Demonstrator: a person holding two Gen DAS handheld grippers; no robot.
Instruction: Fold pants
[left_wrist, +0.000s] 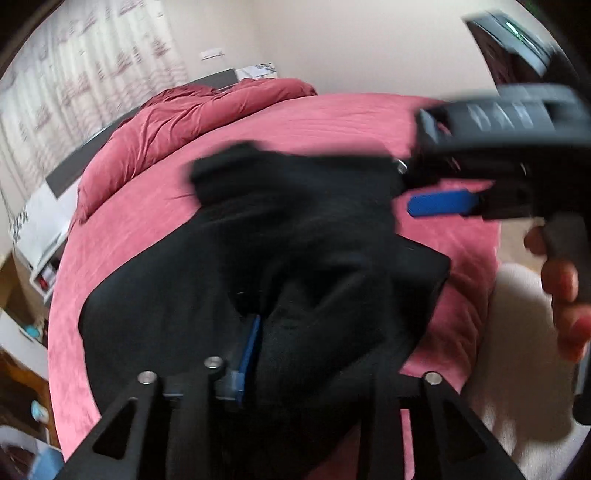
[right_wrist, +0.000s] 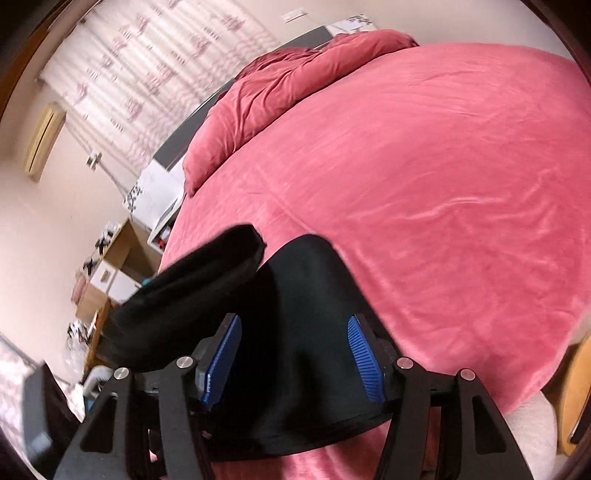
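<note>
Black pants (left_wrist: 295, 221) lie bunched on a pink bed (left_wrist: 332, 118). My left gripper (left_wrist: 314, 332) is at their near end. One blue pad (left_wrist: 251, 343) shows against the cloth. The other finger is buried under a hump of fabric, so the grip cannot be read. In the left wrist view my right gripper (left_wrist: 417, 184), held by a hand (left_wrist: 561, 280), reaches in from the right at the pants' edge. In the right wrist view the right gripper (right_wrist: 295, 325) stands open. Both its blue pads (right_wrist: 364, 362) are wide apart above the pants (right_wrist: 295, 280). A fold of cloth (right_wrist: 192, 280) is raised on the left.
A crumpled pink duvet (right_wrist: 295, 85) lies at the head of the bed, with a dark headboard (right_wrist: 177, 144) behind it. A white nightstand (right_wrist: 155, 192) and wooden furniture (right_wrist: 110, 280) stand left of the bed. Patterned curtains (right_wrist: 155, 62) cover the far wall. Bare pink sheet (right_wrist: 443, 184) stretches beyond the pants.
</note>
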